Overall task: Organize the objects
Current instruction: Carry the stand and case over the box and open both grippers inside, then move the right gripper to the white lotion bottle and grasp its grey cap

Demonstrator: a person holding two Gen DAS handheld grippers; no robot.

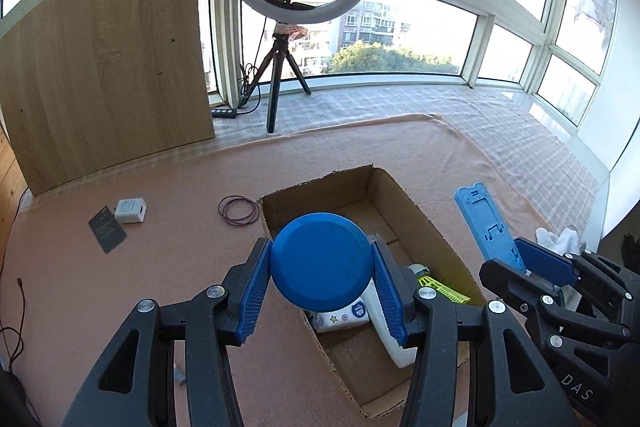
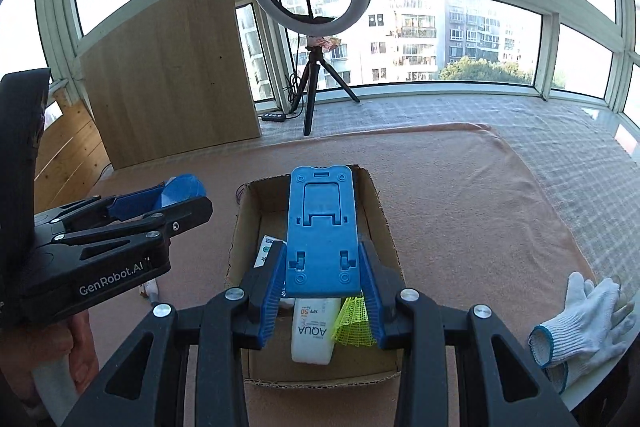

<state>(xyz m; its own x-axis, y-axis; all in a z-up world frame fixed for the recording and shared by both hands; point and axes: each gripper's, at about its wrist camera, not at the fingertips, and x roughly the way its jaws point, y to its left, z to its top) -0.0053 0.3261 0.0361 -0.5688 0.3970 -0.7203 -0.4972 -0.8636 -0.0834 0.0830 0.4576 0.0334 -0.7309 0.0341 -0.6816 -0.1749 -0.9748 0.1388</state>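
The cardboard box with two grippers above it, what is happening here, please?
A person is tidying loose things into the cardboard box on the pink blanket. The left gripper holds a round blue lid between its fingers, above the box. The right gripper holds a flat blue phone stand, also above the box. A white sunscreen bottle and a yellow mesh item already lie inside.

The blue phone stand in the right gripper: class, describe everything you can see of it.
The blue phone stand looks like moulded plastic: a flat oblong plate with a cut-out flap, slots and round marks near its lower end. It is folded flat and tilted, its far end pointing away. The right gripper clamps its lower end between ribbed blue pads. It hangs above the open cardboard box, touching nothing else.
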